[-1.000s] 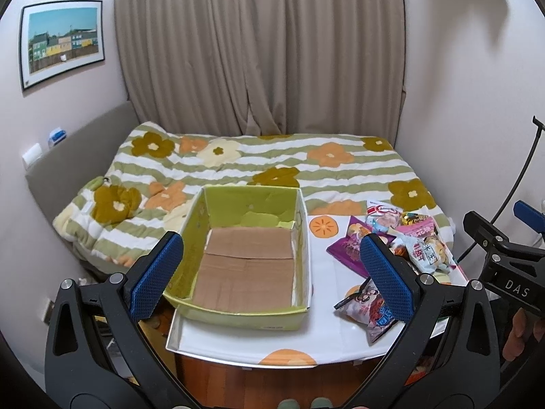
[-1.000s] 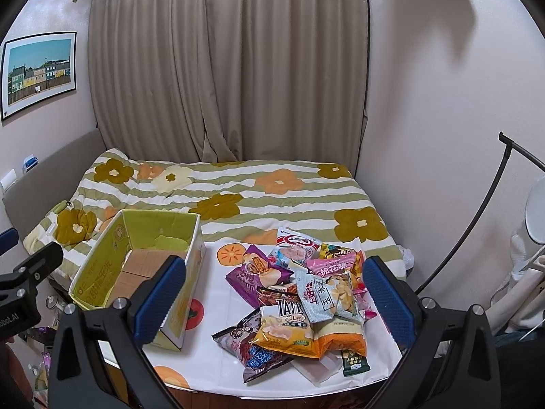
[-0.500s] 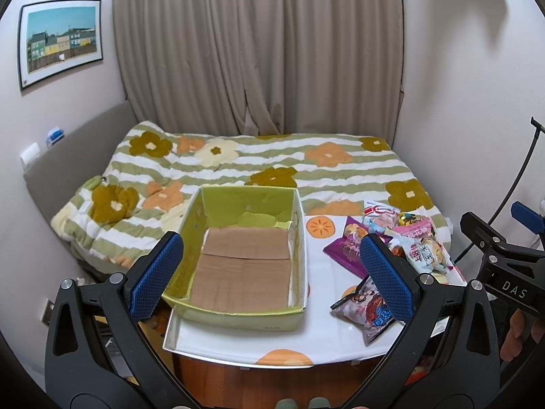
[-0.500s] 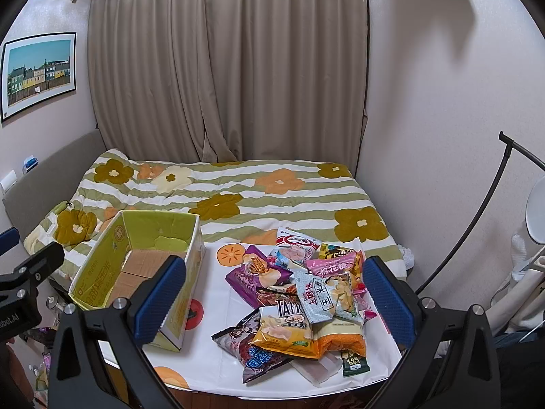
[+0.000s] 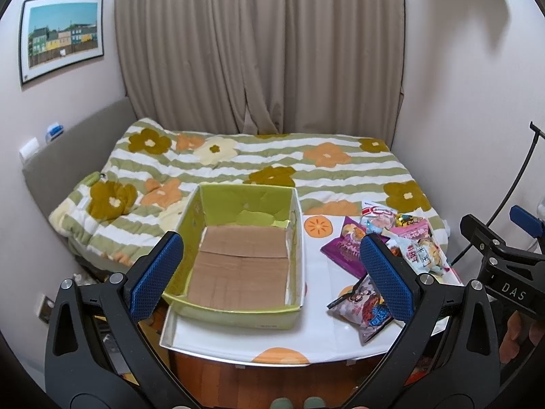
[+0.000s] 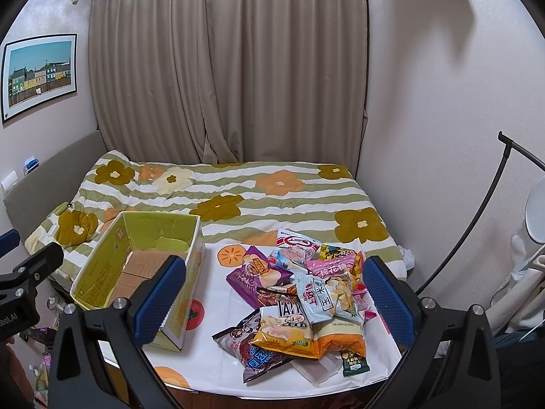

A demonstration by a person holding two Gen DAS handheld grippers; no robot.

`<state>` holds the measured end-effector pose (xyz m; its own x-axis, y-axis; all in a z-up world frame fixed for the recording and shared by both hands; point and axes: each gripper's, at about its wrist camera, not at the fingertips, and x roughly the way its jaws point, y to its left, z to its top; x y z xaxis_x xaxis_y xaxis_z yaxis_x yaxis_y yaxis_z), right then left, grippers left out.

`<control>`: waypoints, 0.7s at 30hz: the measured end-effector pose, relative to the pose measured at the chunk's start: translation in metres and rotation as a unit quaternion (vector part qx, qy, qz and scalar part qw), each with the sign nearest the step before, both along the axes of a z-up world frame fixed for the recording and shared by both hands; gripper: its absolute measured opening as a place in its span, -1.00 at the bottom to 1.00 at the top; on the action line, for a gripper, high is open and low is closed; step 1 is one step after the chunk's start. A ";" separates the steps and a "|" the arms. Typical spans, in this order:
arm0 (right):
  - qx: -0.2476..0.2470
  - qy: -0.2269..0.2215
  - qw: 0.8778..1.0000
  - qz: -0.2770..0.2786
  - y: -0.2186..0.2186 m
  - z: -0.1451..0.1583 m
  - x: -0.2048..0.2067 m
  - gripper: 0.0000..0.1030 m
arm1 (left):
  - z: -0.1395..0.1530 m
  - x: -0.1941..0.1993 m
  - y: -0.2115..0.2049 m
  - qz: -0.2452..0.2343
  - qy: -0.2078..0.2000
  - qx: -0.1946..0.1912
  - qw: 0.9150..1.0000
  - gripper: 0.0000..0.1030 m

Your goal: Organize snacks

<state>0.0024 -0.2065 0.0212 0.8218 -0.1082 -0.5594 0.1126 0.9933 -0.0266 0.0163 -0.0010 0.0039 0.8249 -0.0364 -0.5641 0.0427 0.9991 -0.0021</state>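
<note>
An open green cardboard box [image 5: 245,204] with a bare brown floor stands on the left of a white table [image 5: 238,339]; it also shows in the right wrist view [image 6: 102,276]. A pile of snack bags [image 6: 299,300] lies on the table's right side, seen partly in the left wrist view [image 5: 391,248]. My left gripper [image 5: 272,276] is open and empty, held above the table's near edge in front of the box. My right gripper [image 6: 272,293] is open and empty, held above the near edge in front of the snack pile.
A bed with a striped flower quilt [image 5: 272,163] lies behind the table. Curtains [image 6: 231,68] hang at the back. A black stand pole [image 6: 477,211] leans at the right wall. A picture [image 5: 61,34] hangs on the left wall.
The left wrist view has shifted slightly; the box and table sit a little lower and nearer centre. The right gripper and snacks have not moved. Both grippers stay open.
</note>
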 end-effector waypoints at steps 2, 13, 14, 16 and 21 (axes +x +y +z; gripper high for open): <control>-0.002 -0.002 1.000 0.000 -0.001 -0.001 -0.002 0.99 | -0.002 0.004 -0.003 -0.009 0.007 -0.005 1.000 0.99; 0.019 0.032 0.998 -0.057 -0.053 -0.046 -0.019 0.99 | -0.064 0.043 -0.068 -0.128 0.082 -0.006 0.988 0.99; 0.021 0.037 0.997 -0.058 -0.062 -0.051 -0.020 0.99 | -0.072 0.046 -0.077 -0.133 0.091 -0.003 0.987 0.99; 0.025 0.058 0.996 -0.064 -0.081 -0.072 -0.022 0.99 | -0.088 0.053 -0.095 -0.144 0.108 -0.007 0.984 0.99; 0.031 0.094 0.993 -0.057 -0.129 -0.115 -0.016 0.99 | -0.125 0.071 -0.140 -0.159 0.153 -0.018 0.975 0.99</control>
<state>-0.0138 -0.3352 -0.0936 0.6871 -0.1544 -0.7100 0.2229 0.9748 0.0038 0.0877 -0.1409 -0.1215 0.5627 -0.2871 -0.7752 0.3415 0.9347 -0.0983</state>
